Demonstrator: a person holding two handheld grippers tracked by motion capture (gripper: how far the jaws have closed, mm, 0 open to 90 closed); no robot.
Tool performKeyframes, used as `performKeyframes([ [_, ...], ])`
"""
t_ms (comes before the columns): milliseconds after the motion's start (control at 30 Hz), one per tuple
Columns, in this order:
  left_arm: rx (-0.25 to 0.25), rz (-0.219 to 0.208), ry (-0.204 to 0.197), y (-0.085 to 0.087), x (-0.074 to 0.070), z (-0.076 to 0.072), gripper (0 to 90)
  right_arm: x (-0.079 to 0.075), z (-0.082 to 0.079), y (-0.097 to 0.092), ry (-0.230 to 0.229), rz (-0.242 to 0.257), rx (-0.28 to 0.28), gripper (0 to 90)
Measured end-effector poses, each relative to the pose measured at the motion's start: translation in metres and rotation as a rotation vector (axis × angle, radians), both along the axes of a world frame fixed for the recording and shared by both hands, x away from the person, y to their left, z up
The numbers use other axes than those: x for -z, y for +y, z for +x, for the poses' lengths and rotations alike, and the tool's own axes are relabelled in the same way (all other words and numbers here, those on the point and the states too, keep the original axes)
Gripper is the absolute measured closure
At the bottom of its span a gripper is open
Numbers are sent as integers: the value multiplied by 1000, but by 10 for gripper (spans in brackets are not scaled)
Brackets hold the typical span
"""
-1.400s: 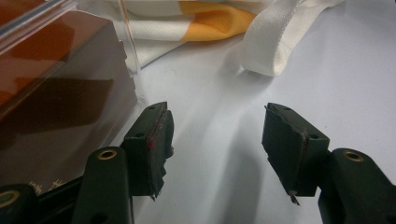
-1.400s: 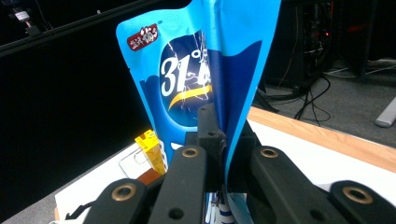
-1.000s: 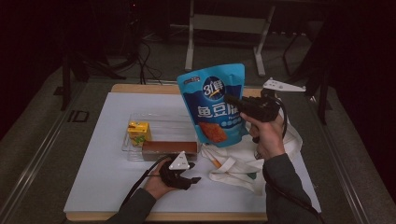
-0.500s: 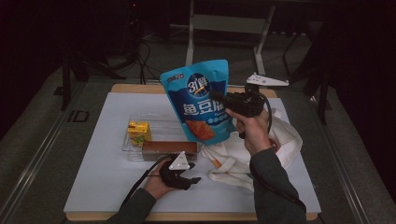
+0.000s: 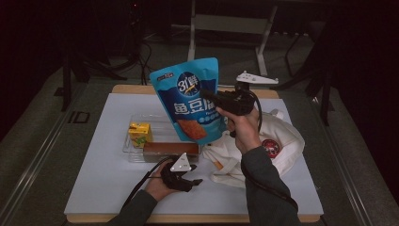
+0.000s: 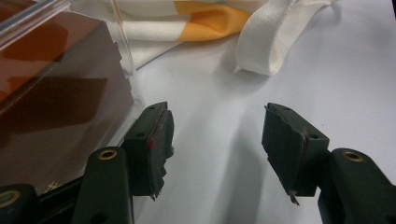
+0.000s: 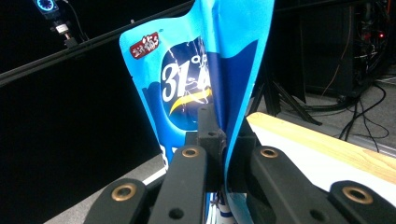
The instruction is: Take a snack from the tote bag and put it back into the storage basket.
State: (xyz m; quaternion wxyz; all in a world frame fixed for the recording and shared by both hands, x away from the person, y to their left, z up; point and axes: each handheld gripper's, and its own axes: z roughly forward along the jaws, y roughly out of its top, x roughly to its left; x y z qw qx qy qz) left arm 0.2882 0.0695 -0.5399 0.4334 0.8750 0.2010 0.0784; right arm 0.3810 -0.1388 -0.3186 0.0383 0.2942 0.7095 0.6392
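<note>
The right hand-held gripper [image 5: 209,95] sits just right of centre in the high view, clenched on the right edge of a blue snack pouch [image 5: 190,101] and holding it in the air above the desk [image 5: 94,188]. In the right gripper view the two black jaws stand pressed together at the bottom centre of the frame with the pouch's [image 7: 205,79] thin edge pinched between them — the bag rises upright from the right hand-held gripper [image 7: 224,154] into the upper middle of the frame, its white "31" logo facing left.

In the high view the pouch hangs over a clear plastic tray [image 5: 134,153] at the centre of the desk. A small yellow carton [image 5: 140,133] stands in the tray's left part, and a long brown box [image 5: 170,149] lies along its near side. To the right of the tray a white cloth bag [image 5: 282,141] with a round red-and-dark badge lies crumpled on the desk.

The left hand-held gripper [image 5: 188,181] rests low in the centre of the high view, just in front of the tray, lying on the desk in the person's left hand. In the left gripper view its jaws are released — spread apart with bare white desk between them — and the left hand-held gripper [image 6: 215,135] has the brown box [image 6: 51,88] behind the tray's clear wall close by its left jaw, with the cloth bag's strap [image 6: 261,46] in the upper part of the frame.
</note>
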Motion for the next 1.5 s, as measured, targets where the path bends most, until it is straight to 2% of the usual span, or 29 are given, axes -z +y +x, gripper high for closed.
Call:
performKeyframes([
  [667,7,1,-1,0,0,0,419,10,14,29,29,-29,3,877],
  [1233,6,0,-2,0,0,0,419,26,28,51,67,-15,13,877],
  [1500,8,0,-3,0,0,-1,419,31,34,59,77,-26,21,876],
])
